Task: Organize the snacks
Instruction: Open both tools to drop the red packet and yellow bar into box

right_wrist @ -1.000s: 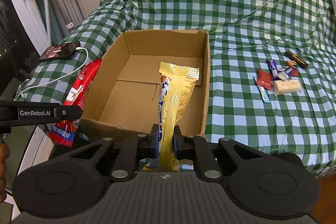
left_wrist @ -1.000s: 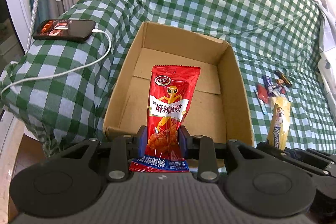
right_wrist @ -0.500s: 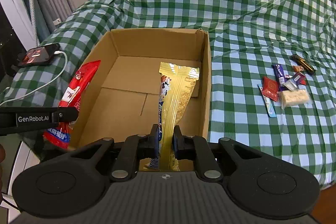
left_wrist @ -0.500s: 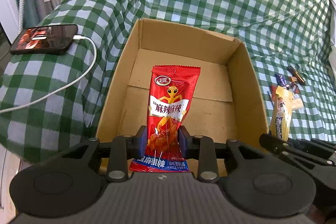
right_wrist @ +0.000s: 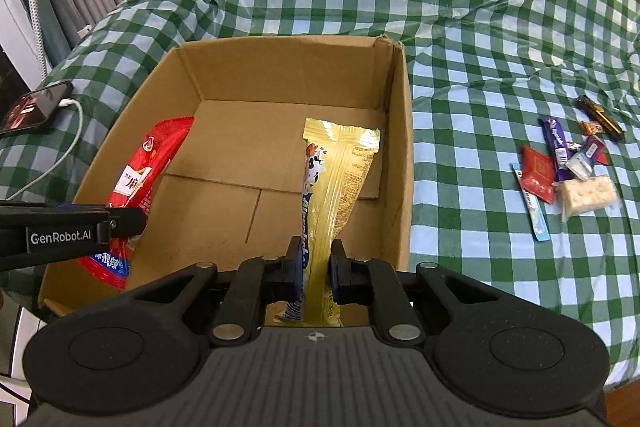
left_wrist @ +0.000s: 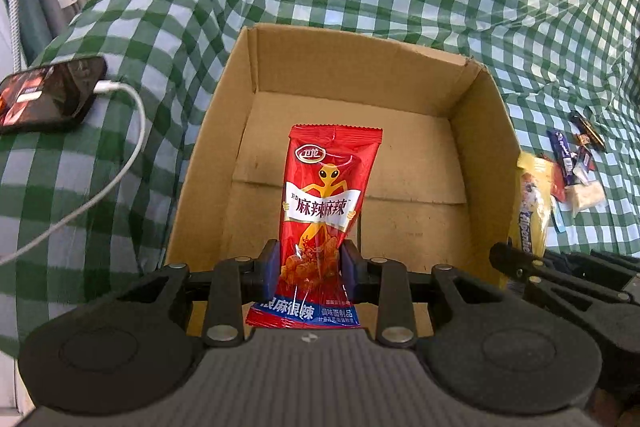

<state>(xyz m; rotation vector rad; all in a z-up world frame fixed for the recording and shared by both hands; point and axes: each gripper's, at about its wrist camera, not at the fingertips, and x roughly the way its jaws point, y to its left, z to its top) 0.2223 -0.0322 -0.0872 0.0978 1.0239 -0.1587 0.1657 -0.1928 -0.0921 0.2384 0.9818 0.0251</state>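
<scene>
My left gripper [left_wrist: 310, 263] is shut on a red snack packet [left_wrist: 328, 203] and holds it over the near left part of an open cardboard box [left_wrist: 486, 131]. My right gripper [right_wrist: 316, 267] is shut on a yellow snack packet [right_wrist: 336, 183] and holds it over the right side of the same box [right_wrist: 400, 147]. The red packet [right_wrist: 136, 179] and the left gripper also show at the left of the right wrist view. The yellow packet [left_wrist: 532, 203] shows at the right of the left wrist view. The box holds no loose snacks that I can see.
The box stands on a green checked cloth [right_wrist: 480, 27]. Several small snacks [right_wrist: 560, 171] lie on the cloth to the right of the box. A phone [left_wrist: 44, 95] with a white cable [left_wrist: 120, 163] lies left of it. A curtain hangs at the far left.
Both grippers have moved forward with their packets, from the box's near edge to over its inside. Both stay shut.
</scene>
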